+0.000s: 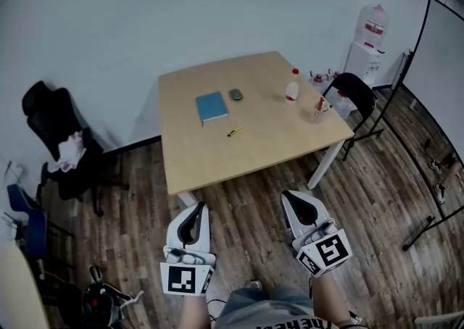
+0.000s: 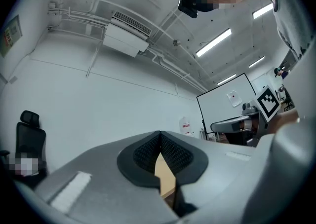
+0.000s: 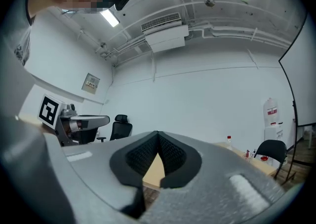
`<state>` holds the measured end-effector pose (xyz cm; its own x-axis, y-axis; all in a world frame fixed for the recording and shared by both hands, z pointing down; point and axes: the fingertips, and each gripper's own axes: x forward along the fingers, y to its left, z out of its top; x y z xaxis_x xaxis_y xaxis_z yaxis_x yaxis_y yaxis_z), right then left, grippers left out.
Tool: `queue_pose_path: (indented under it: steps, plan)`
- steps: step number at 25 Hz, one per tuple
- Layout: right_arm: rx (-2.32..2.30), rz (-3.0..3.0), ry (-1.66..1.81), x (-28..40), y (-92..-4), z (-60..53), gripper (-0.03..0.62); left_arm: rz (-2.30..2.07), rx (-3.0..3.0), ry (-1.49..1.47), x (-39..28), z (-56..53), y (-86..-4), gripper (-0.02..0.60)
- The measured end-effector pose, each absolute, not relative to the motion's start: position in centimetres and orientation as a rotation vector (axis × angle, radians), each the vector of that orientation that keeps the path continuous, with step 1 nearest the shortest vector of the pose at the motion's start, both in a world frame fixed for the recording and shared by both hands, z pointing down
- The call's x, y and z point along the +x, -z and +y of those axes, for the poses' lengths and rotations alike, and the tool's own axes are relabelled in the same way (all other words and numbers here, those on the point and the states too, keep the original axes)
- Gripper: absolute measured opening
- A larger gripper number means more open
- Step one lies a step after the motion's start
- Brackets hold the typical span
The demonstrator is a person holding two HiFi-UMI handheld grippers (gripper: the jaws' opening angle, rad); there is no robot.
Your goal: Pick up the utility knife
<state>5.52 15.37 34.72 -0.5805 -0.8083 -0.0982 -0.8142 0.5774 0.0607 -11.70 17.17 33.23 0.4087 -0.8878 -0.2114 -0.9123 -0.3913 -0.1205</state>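
A small yellow utility knife lies near the middle of the light wooden table, in front of a blue notebook. Both grippers hang well short of the table, over the wooden floor. My left gripper is shut with nothing in it, its black pads meeting at the tip. My right gripper is likewise shut and empty, pads touching. Each gripper view shows only a sliver of tabletop between the jaws; the knife is hidden there.
On the table also sit a dark oval object, a white bottle with a red cap and a cup of pens. A black folding chair stands at the right corner, an office chair at the left, a whiteboard far right.
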Motion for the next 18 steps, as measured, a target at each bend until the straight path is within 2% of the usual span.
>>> queue_pose_path:
  steps: [18]
  plan:
    - [-1.447, 2.714, -0.203, 7.9, -34.7, 8.0, 0.0, 1.635, -2.397, -0.229, -11.1, 10.4, -32.8, 0.008]
